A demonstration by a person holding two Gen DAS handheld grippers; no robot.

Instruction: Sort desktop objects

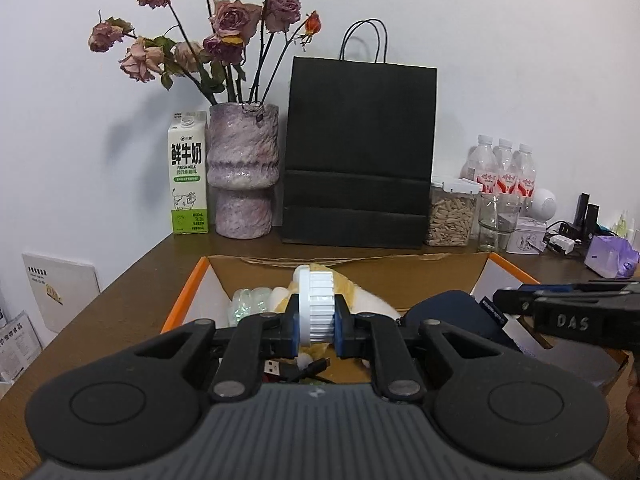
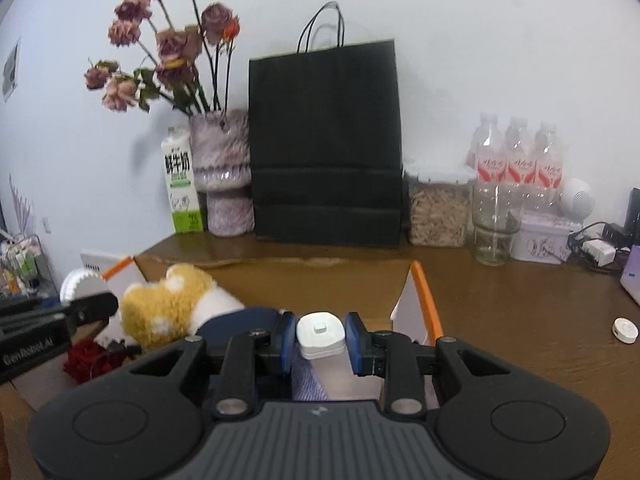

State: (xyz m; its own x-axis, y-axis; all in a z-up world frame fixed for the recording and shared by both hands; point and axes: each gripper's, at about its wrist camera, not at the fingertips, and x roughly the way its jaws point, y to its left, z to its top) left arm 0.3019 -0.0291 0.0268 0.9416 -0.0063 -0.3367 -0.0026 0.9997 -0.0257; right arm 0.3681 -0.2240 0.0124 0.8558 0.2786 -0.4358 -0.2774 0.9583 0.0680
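The milk carton (image 1: pixel 188 174) carries large Chinese characters 鲜牛奶, with "FRESH MILK" in small print below them and "3.3" on its green band. The right gripper (image 1: pixel 504 300), seen from the left wrist, has "DAS" written on its black body. The left gripper (image 2: pixel 108 304), seen from the right wrist, bears the brand "GenRobot.AI" in pale letters. The bottles (image 2: pixel 520 160) have red labels with white Chinese script too blurred to read. Print on the papers (image 1: pixel 18 340) at the left edge is too small to make out.

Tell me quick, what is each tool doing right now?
Left tool: closed on a white ribbed disc.
Right tool: closed on a small white square-topped cap.
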